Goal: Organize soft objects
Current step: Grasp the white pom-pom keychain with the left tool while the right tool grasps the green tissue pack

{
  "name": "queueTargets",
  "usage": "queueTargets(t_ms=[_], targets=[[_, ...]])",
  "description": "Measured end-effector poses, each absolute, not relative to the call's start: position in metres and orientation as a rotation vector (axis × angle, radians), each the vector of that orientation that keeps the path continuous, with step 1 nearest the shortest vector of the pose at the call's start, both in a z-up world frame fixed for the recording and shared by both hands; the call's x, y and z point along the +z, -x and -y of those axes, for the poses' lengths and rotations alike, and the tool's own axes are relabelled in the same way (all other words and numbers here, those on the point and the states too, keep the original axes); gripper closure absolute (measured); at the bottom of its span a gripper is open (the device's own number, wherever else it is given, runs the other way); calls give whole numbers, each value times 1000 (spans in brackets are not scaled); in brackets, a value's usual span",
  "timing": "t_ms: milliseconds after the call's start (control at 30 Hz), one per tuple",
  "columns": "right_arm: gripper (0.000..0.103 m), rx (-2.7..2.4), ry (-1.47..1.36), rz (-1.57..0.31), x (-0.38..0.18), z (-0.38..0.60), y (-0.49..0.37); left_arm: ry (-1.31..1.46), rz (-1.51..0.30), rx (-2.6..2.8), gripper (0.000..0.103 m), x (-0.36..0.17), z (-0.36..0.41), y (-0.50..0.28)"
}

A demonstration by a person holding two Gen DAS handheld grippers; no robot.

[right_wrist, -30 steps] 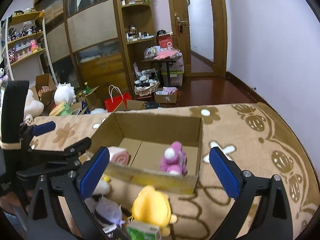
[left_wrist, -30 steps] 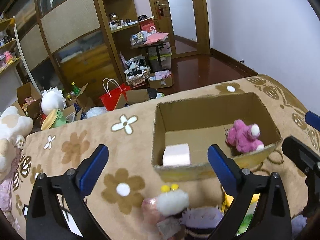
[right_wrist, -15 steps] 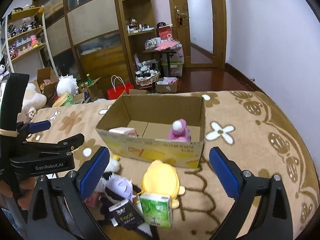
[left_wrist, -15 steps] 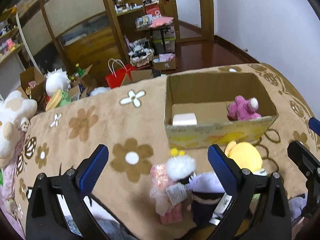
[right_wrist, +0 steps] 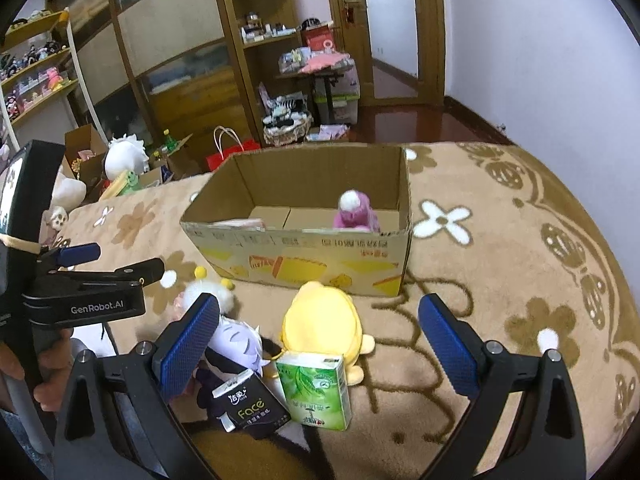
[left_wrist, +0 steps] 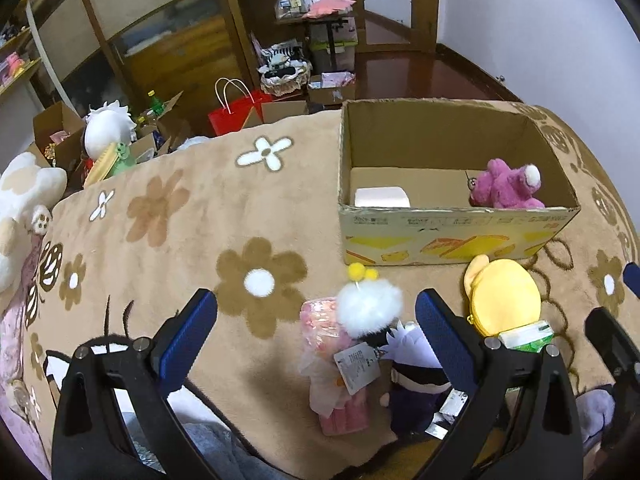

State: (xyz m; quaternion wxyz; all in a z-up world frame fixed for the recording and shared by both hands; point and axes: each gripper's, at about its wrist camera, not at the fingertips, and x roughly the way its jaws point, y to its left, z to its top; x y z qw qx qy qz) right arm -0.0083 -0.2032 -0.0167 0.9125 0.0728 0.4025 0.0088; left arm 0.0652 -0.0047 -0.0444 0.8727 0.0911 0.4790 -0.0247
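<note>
A cardboard box point(left_wrist: 456, 236) point(right_wrist: 304, 264) stands on the flowered blanket and holds a pink plush point(left_wrist: 506, 188) point(right_wrist: 356, 212) and a white tissue pack point(left_wrist: 382, 198). In front of it lie a yellow plush point(left_wrist: 504, 296) point(right_wrist: 320, 320), a white fluffy toy point(left_wrist: 368, 306), a pink pack point(left_wrist: 332, 364), a purple-haired doll point(right_wrist: 234, 338), a green tissue pack point(right_wrist: 316, 390) and a black pack point(right_wrist: 250, 404). My left gripper point(left_wrist: 316, 332) hangs open over the white toy and pink pack. My right gripper point(right_wrist: 320, 336) stands open above the yellow plush and green pack.
The brown flowered blanket point(left_wrist: 168, 208) covers the surface. Its far edge drops to a floor with a red bag point(left_wrist: 234, 110), cardboard boxes and plush toys point(left_wrist: 108, 128). Wooden shelves point(right_wrist: 256, 40) and a door stand behind. A hand point(right_wrist: 52, 364) holds the left gripper's handle.
Both grippers have pulled back and risen away from the box. The pile of toys and packs in front of the box has come fully into view. Both stay open.
</note>
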Motion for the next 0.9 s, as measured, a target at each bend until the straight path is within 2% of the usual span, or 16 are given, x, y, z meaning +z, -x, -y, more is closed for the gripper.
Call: queueTargets(t_ms=[900], targets=[[0, 15, -138, -1113, -85, 193, -17, -245, -1138, -65, 4, -102, 31, -105]])
